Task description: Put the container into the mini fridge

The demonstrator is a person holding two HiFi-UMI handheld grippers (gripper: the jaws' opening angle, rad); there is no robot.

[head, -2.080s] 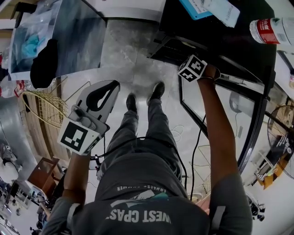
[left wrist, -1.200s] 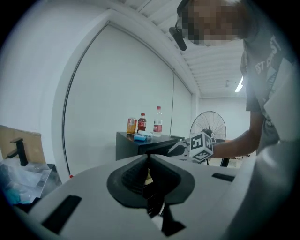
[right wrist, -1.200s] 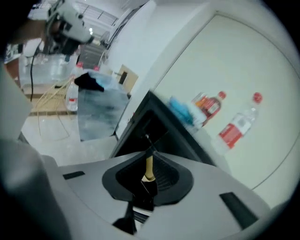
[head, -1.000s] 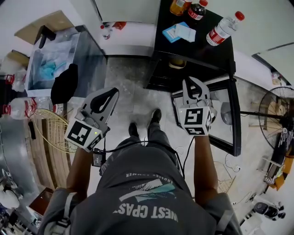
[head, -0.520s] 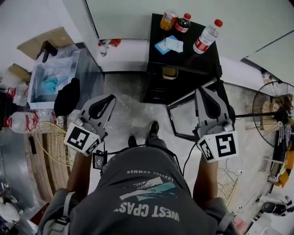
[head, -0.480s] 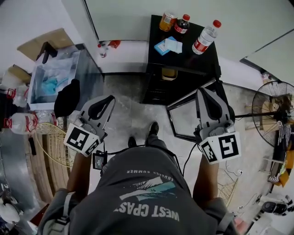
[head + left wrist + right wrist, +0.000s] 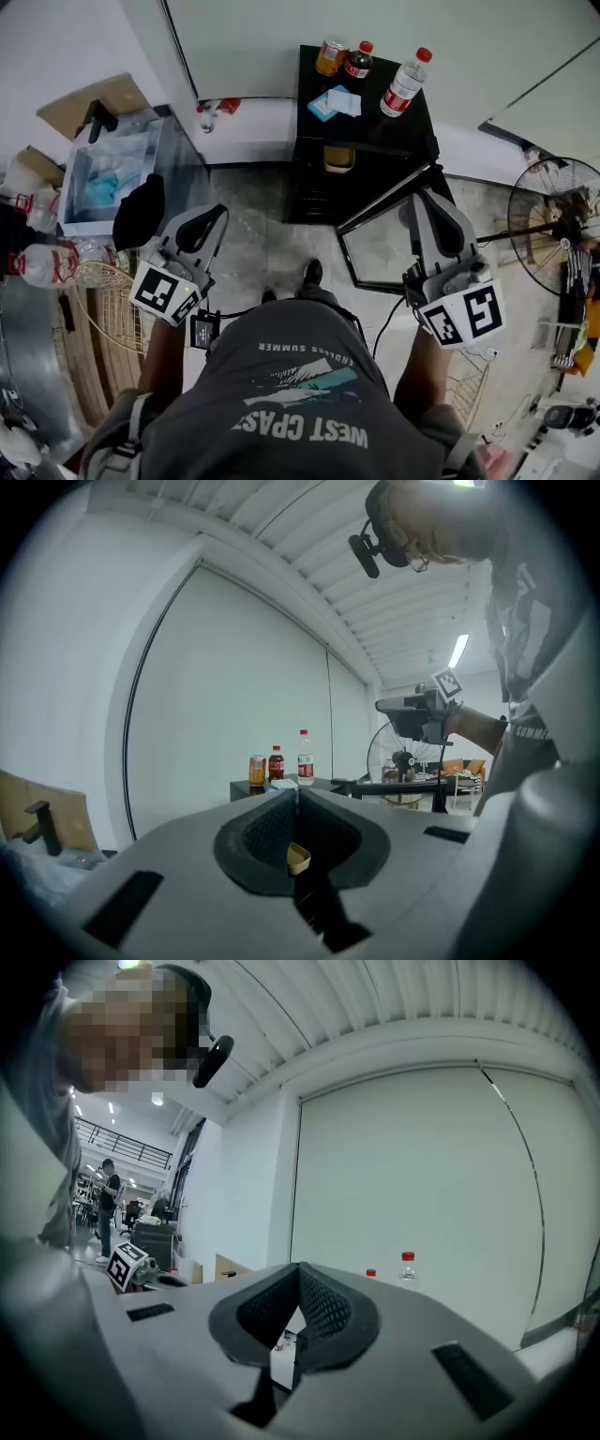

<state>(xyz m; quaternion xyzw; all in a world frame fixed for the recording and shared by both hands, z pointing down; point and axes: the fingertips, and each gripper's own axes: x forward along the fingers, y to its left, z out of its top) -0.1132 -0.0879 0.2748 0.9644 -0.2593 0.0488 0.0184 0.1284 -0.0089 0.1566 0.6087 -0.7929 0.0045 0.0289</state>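
Observation:
The black mini fridge (image 7: 367, 155) stands against the wall with its glass door (image 7: 382, 242) swung open. A tan container (image 7: 338, 157) sits on a shelf inside it, and shows through the left gripper view's jaw gap (image 7: 298, 858). My left gripper (image 7: 223, 212) is held over the floor left of the fridge, shut and holding nothing (image 7: 298, 789). My right gripper (image 7: 420, 195) hangs above the open door, also shut and with nothing in it (image 7: 300, 1266).
On the fridge top stand an orange jar (image 7: 330, 56), a cola bottle (image 7: 356, 59), a water bottle (image 7: 403, 82) and blue packets (image 7: 333, 101). A glass case (image 7: 122, 169) and wire basket (image 7: 103, 281) are left; a fan (image 7: 553, 202) is right.
My right gripper has come away from the fridge door and drawn back toward the person's body. The head view has risen, showing the whole fridge. The left gripper barely moved.

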